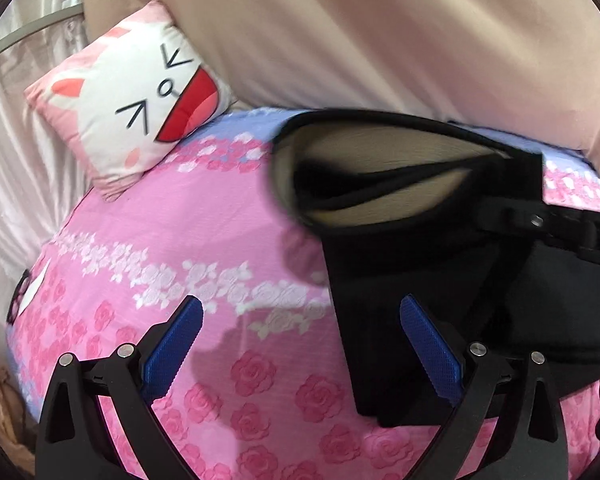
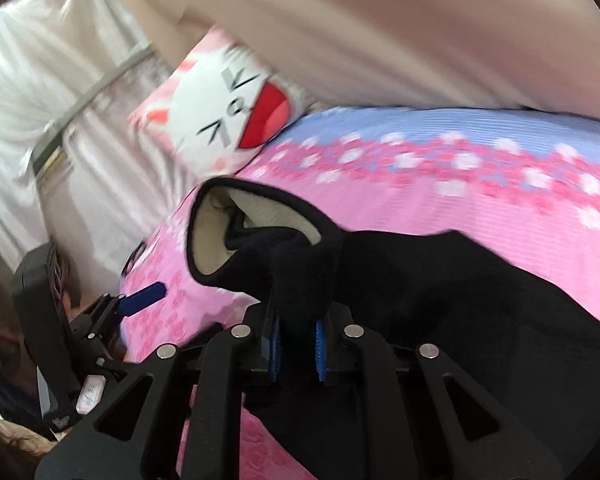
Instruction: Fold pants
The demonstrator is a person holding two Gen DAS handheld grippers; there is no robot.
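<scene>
The black pants with a cream fleece lining lie on a pink rose-print bedspread. In the left wrist view my left gripper is open and empty, just above the bed, its right finger at the pants' left edge. In the right wrist view my right gripper is shut on a bunch of the pants and lifts the open, fleece-lined end off the bed. The left gripper's blue pad shows at the left of that view.
A cat-face pillow leans at the head of the bed, also in the right wrist view. A beige padded headboard runs behind. White curtains hang to the left beyond the bed's edge.
</scene>
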